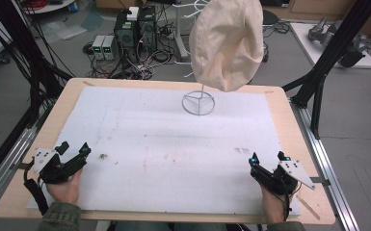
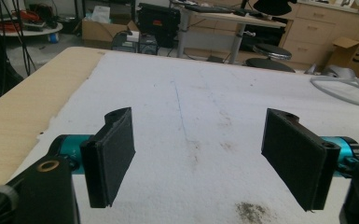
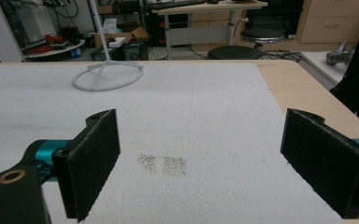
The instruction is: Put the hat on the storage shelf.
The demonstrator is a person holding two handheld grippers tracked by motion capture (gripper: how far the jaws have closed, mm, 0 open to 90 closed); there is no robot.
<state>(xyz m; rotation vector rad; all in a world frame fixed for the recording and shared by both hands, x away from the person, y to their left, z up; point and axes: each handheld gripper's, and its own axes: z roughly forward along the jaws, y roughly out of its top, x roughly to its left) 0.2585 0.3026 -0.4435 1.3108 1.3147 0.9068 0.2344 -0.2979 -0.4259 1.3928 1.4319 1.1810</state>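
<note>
A cream cloth hat (image 1: 227, 42) hangs on a white wire stand whose round base (image 1: 198, 103) rests at the far middle of the white mat (image 1: 173, 144). My left gripper (image 1: 74, 150) lies near the front left corner of the mat, held by a hand, jaws wide open and empty (image 2: 200, 163). At the front right my right gripper (image 1: 268, 158) is also open with nothing between its pads (image 3: 200, 163). The stand's ring base (image 3: 108, 75) shows ahead and to the left in the right gripper view, and its edge (image 2: 345, 89) at the far right in the left gripper view.
The mat covers a wooden table (image 1: 289, 125) with bare wood borders. Faint dark smudges mark the mat (image 3: 163, 164) in front of the right gripper and near the left one (image 2: 251, 212). Black frame posts (image 1: 327, 57), cables and computers (image 1: 135, 29) stand beyond the table.
</note>
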